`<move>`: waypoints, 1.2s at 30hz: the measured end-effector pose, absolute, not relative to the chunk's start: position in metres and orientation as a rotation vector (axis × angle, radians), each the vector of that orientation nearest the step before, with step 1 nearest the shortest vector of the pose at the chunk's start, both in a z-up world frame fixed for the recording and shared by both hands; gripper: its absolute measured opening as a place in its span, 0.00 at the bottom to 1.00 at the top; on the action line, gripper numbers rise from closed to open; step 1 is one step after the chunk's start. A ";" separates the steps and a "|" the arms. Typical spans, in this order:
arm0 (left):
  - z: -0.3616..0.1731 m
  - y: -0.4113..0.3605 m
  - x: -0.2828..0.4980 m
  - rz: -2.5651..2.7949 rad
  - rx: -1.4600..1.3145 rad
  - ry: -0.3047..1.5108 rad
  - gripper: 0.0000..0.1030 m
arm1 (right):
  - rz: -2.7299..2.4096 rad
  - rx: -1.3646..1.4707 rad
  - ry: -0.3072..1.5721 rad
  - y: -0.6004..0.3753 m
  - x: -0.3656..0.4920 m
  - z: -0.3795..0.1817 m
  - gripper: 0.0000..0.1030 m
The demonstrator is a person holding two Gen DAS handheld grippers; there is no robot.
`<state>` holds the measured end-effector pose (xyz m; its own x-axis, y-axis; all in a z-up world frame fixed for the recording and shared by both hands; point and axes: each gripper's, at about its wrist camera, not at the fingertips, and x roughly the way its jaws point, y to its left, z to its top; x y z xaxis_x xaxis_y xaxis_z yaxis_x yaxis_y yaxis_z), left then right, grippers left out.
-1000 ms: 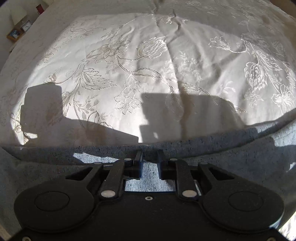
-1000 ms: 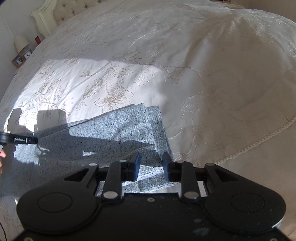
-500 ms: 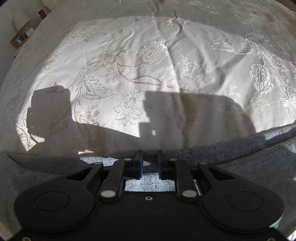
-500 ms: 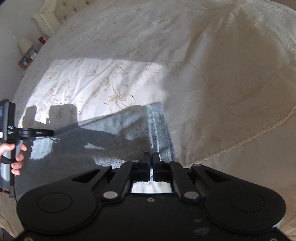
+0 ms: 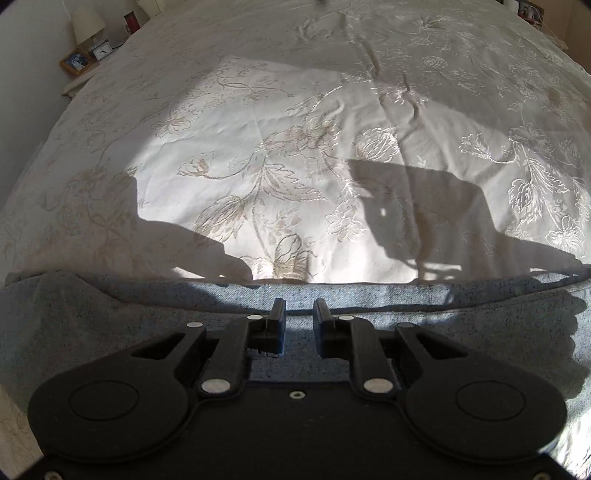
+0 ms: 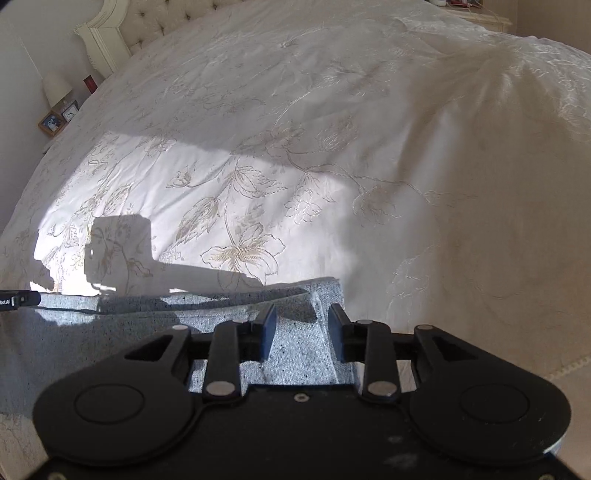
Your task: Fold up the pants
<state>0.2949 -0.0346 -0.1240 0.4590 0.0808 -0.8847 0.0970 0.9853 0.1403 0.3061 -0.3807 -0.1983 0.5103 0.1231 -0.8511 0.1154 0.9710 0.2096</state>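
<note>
Grey speckled pants (image 5: 443, 332) lie across the near side of a white embroidered bedspread (image 5: 295, 147). My left gripper (image 5: 300, 314) is shut on their far edge, with cloth filling the narrow gap between its fingers. In the right wrist view the pants (image 6: 110, 332) end just right of my right gripper (image 6: 302, 317). Its jaws are opening, with cloth showing between them, and the pads do not press on it. The left gripper's tip (image 6: 18, 298) shows at the far left, at the pants' raised edge.
A nightstand (image 5: 85, 55) with a lamp, a picture frame and a clock stands at the far left of the bed. A tufted headboard (image 6: 147, 29) is beyond. The bedspread's trimmed hem (image 6: 565, 369) runs along the right.
My right gripper shut on the pants' end half a second ago and now stands apart again. My left gripper rose with the pants' edge between its fingers, bringing more of the bed and the nightstand into view.
</note>
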 end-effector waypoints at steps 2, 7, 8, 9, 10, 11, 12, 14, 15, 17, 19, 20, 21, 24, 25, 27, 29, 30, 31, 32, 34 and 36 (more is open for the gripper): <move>-0.123 -0.021 0.285 0.021 0.168 1.099 0.25 | 0.005 0.242 1.064 -0.379 0.315 -0.205 0.32; -0.129 0.017 0.263 0.099 0.113 1.135 0.25 | 0.013 0.268 1.131 -0.382 0.326 -0.222 0.32; -0.130 0.023 0.261 0.114 0.107 1.143 0.25 | 0.018 0.285 1.140 -0.383 0.326 -0.224 0.32; -0.132 0.028 0.260 0.129 0.103 1.150 0.25 | 0.025 0.305 1.145 -0.384 0.325 -0.226 0.34; -0.134 0.032 0.259 0.142 0.100 1.155 0.25 | 0.026 0.318 1.142 -0.385 0.324 -0.226 0.34; -0.135 0.035 0.259 0.149 0.095 1.158 0.25 | 0.025 0.331 1.135 -0.386 0.325 -0.229 0.34; -0.137 0.037 0.259 0.152 0.092 1.160 0.25 | 0.028 0.345 1.122 -0.387 0.324 -0.228 0.26; -0.139 0.038 0.261 0.152 0.091 1.157 0.25 | 0.045 0.385 1.101 -0.387 0.322 -0.227 0.05; -0.139 0.037 0.262 0.149 0.094 1.152 0.25 | 0.049 0.399 1.088 -0.386 0.321 -0.225 0.05; -0.140 0.034 0.264 0.142 0.099 1.143 0.25 | 0.069 0.387 1.051 -0.379 0.318 -0.215 0.04; -0.140 0.029 0.267 0.134 0.104 1.132 0.25 | 0.033 0.320 1.005 -0.375 0.320 -0.205 0.03; -0.140 0.028 0.269 0.130 0.105 1.126 0.25 | 0.002 0.321 0.984 -0.379 0.322 -0.202 0.03; -0.141 0.026 0.271 0.127 0.107 1.123 0.25 | -0.033 0.364 0.978 -0.388 0.326 -0.202 0.03; -0.147 0.023 0.276 0.129 0.114 1.123 0.25 | -0.122 0.404 0.994 -0.404 0.337 -0.209 0.03; -0.150 0.022 0.278 0.133 0.117 1.127 0.25 | -0.128 0.396 1.003 -0.404 0.338 -0.211 0.03; -0.156 0.022 0.282 0.147 0.121 1.133 0.25 | -0.135 0.380 1.046 -0.401 0.342 -0.219 0.03; -0.167 0.021 0.289 0.165 0.131 1.155 0.25 | -0.144 0.348 1.067 -0.396 0.343 -0.224 0.03; -0.174 0.022 0.292 0.167 0.138 1.178 0.25 | -0.148 0.351 1.080 -0.396 0.344 -0.227 0.04; -0.183 0.022 0.296 0.167 0.151 1.209 0.25 | -0.150 0.358 1.092 -0.396 0.344 -0.229 0.08; -0.190 0.022 0.299 0.168 0.173 1.235 0.25 | -0.161 0.368 1.095 -0.399 0.344 -0.230 0.11; -0.195 0.018 0.301 0.157 0.218 1.233 0.25 | -0.196 0.408 1.062 -0.408 0.340 -0.223 0.21; -0.193 0.014 0.301 0.155 0.249 1.229 0.25 | -0.203 0.487 1.022 -0.422 0.327 -0.213 0.21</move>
